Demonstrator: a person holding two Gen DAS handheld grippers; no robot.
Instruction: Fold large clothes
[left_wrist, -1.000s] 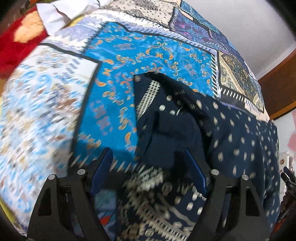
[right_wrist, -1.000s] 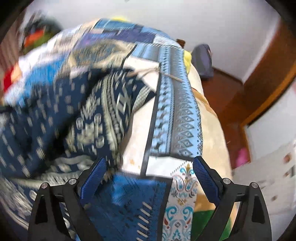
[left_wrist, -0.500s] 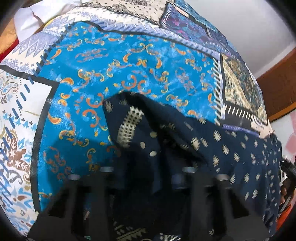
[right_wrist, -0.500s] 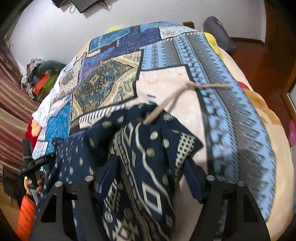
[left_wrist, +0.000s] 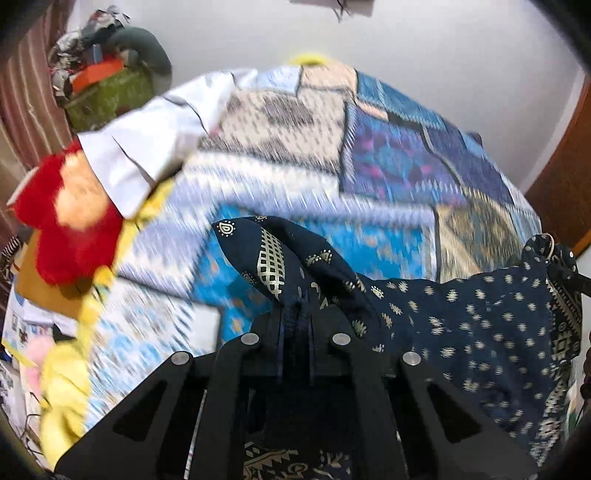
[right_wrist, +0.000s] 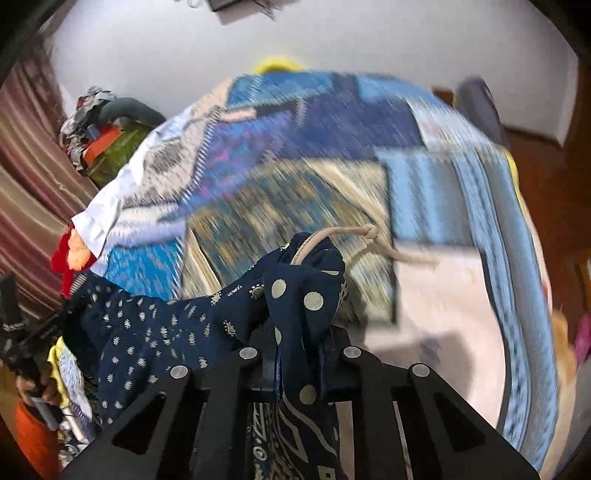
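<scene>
Blur smears the patchwork blue quilt (left_wrist: 388, 173) on the bed. The left gripper (left_wrist: 295, 317) and right gripper (right_wrist: 295, 354) are each clenched on a bunched corner of the navy cotton garment with pale print (left_wrist: 480, 325), which hangs stretched between them above the quilt. A beige drawstring (right_wrist: 351, 232) trails toward 2 o'clock. Frame edges cut the garment's lower folds.

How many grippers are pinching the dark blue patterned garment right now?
2: the left gripper is shut on one bunched end of the dark blue patterned garment, the right gripper on the other, corded end.
</scene>
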